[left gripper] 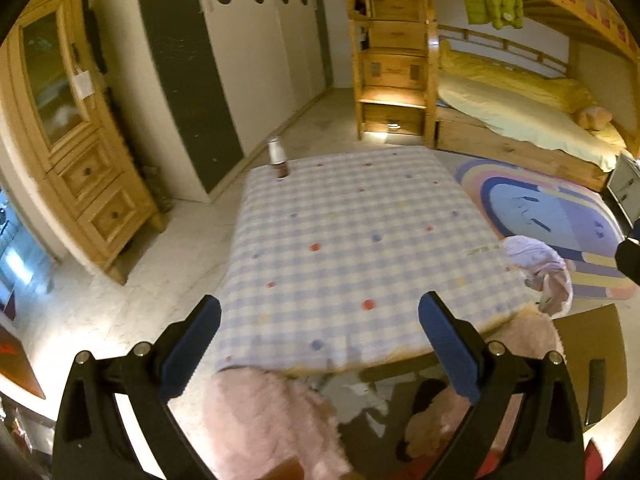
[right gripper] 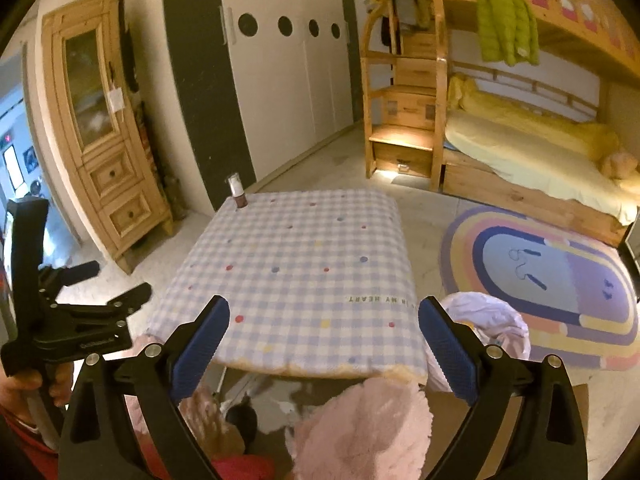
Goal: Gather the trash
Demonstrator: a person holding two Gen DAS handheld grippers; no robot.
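Bedroom floor of pale tile surrounds a low table (right gripper: 304, 264) draped in a blue-and-white checked cloth with coloured dots. At the table's near right corner sits a white plastic trash bag (right gripper: 486, 322), its mouth open and crumpled, touching the table edge; in the left wrist view the same bag (left gripper: 538, 270) hangs beside that corner. On the far left corner of the cloth stands a small bottle (right gripper: 239, 192) with a white top and dark lower half, upright and alone.

Both grippers hover over the near edge of the table, angled downward. The left gripper (left gripper: 320, 324) has its blue-padded jaws wide apart with nothing between them. The right gripper (right gripper: 324, 328) likewise has its jaws spread wide and empty. In the right wrist view the left gripper appears at the left edge, gripped by a hand (right gripper: 20, 382) with a red sleeve.

Below the grippers are fuzzy pink slippers (right gripper: 360, 428) on the floor. Beyond the table lie a pastel rainbow rug (right gripper: 560, 280), a wooden bunk bed (right gripper: 532, 152) with yellow bedding and a green jacket (right gripper: 506, 20) hanging from it, a white wardrobe (right gripper: 288, 80) with round holes, and a pine cabinet (right gripper: 100, 120).
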